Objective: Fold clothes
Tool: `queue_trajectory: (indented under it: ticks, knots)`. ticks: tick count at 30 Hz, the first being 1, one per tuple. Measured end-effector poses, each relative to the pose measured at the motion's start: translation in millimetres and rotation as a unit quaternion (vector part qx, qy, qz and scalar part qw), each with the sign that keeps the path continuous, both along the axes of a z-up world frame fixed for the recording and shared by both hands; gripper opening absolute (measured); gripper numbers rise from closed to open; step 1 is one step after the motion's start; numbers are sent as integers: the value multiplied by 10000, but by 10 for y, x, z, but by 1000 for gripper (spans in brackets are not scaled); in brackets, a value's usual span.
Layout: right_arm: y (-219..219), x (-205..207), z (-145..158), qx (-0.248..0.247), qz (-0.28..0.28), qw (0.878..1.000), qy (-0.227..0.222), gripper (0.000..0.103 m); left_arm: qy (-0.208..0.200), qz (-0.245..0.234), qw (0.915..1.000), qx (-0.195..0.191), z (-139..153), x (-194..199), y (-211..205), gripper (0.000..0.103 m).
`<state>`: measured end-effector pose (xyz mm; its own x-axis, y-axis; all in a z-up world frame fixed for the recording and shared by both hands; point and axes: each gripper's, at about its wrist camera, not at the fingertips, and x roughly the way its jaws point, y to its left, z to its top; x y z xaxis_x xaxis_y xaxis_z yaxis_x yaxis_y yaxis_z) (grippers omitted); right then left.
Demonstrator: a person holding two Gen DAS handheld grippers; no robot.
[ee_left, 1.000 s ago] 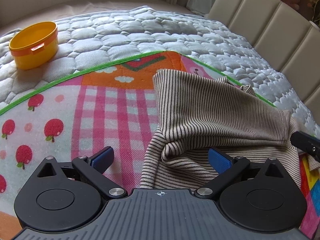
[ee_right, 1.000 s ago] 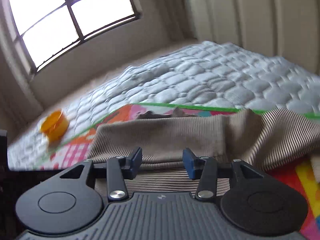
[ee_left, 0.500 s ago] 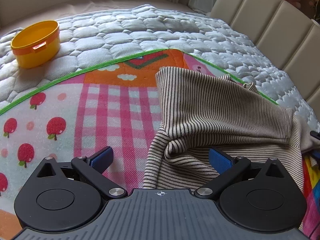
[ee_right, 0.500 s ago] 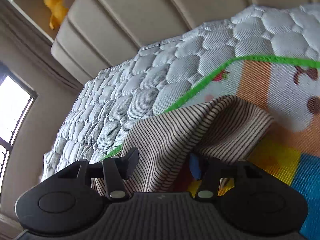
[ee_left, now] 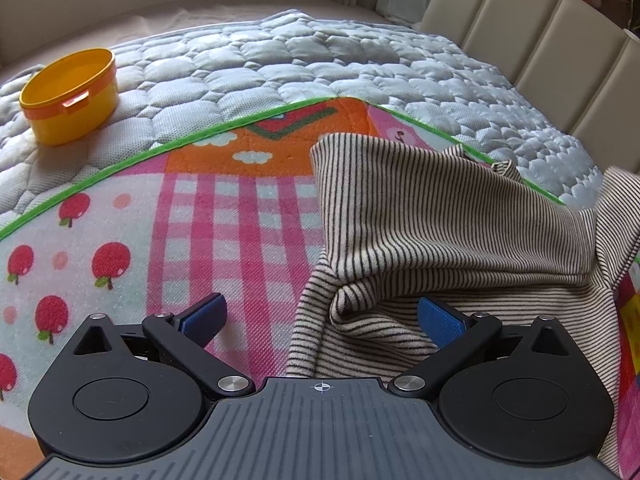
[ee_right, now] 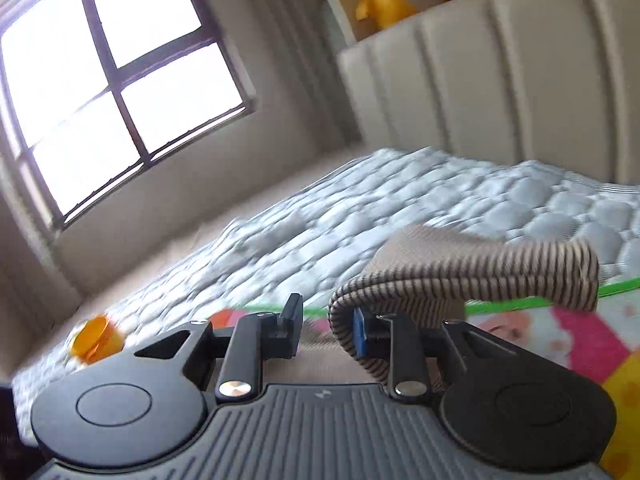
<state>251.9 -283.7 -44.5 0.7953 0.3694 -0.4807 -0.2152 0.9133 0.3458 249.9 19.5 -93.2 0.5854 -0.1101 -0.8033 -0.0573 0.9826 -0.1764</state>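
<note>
The striped shirt (ee_left: 440, 216) lies rumpled on the mat (ee_left: 224, 224), half folded. The left gripper (ee_left: 320, 316) gapes open at its near edge. The right gripper (ee_right: 326, 330) has just closed, pinching cloth at its far-right side; folding remains.

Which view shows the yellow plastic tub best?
The left wrist view: the yellow plastic tub sits sharp on the grey quilted mattress cover, rim and latch visible. The right wrist view shows it small and blurred.
</note>
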Motion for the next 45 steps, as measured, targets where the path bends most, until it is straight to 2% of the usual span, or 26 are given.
queue_trajectory:
  ticks: [2,4,7,8,9,13,15,16,18,20,21,22,23,25,26,28,31,32,34,35,37,39,40,41,43,45]
  knots:
    - [444,-95,-154,-429,799,9956,237,26,-13,13,10000,-43,14,-5,17,103]
    - [815,-241,-291,-1069,1404,9839,298,26,-22,76,9999,-126,34,-6,58,103]
    - [1049,-463,-345,-1689,1832,9684,67,32,-26,275,9993,-258,59,3,163,103]
    - [1067,-494,-323,-1783,1828,9668,-12,39,-20,359,9988,-320,65,9,206,103]
    - [1044,-490,-289,-1765,1747,9687,-34,45,-5,448,9982,-393,67,17,249,103]
    - [734,-353,-82,-1229,1105,9862,35,55,1,550,9958,-725,62,39,326,103]
    - [512,-268,26,-902,653,9938,62,66,-119,425,9939,-1010,101,21,313,103]
    - [386,-241,51,-766,425,9961,93,67,-187,351,9925,-1160,124,10,303,103]
    - [148,-183,83,-514,-20,9985,172,69,-291,4,9863,-1622,168,-21,236,101]
    - [-10,-121,58,-383,-376,9980,328,70,-259,-565,9767,-2055,187,-60,88,93]
    - [-66,-110,31,-341,-501,9973,411,70,-210,-768,9742,-2113,183,-75,9,89]
    - [-105,-96,-3,-308,-577,9966,491,70,-125,-896,9751,-2025,161,-87,-82,88]
    - [-121,-85,-31,-297,-615,9962,546,70,-42,-929,9779,-1871,119,-91,-151,87]
    - [-127,-73,-70,-302,-633,9957,602,70,114,-897,9836,-1557,10,-89,-254,76]
    - [-120,-71,-80,-316,-610,9958,598,70,154,-834,9851,-1497,-38,-82,-266,74]
    - [-93,-66,-77,-395,-585,9960,539,71,94,-799,9829,-1655,-33,-83,-246,75]
    - [-77,-66,-66,-446,-600,9960,484,76,-230,-876,9730,-2123,84,-105,-183,84]
    - [-80,-64,-63,-451,-622,9959,483,76,-337,-873,9706,-2219,115,-113,-155,84]
    - [-89,-54,-54,-474,-678,9955,472,76,-358,-838,9720,-2164,103,-65,-166,78]
    - [-100,-49,-37,-477,-715,9953,442,76,-316,-811,9762,-1989,65,-33,-192,72]
    - [-137,-42,8,-416,-782,9954,355,76,-210,-750,9851,-1531,-33,26,-254,39]
    - [-194,-49,69,-332,-844,9956,238,76,-275,-696,9920,-1012,-83,32,-311,29]
    - [-229,-51,102,-290,-889,9954,184,76,-440,-752,9940,-660,-66,13,-357,25]
    - [-268,-50,126,-236,-940,9952,142,76,-650,-881,9934,-329,-6,-1,-434,22]
    - [-338,-45,146,-135,-1022,9946,109,76,-1075,-1163,9869,303,134,-25,-603,18]
    - [-400,-49,161,-100,-1109,9937,82,76,-1595,-1323,9765,586,371,-4,-718,18]
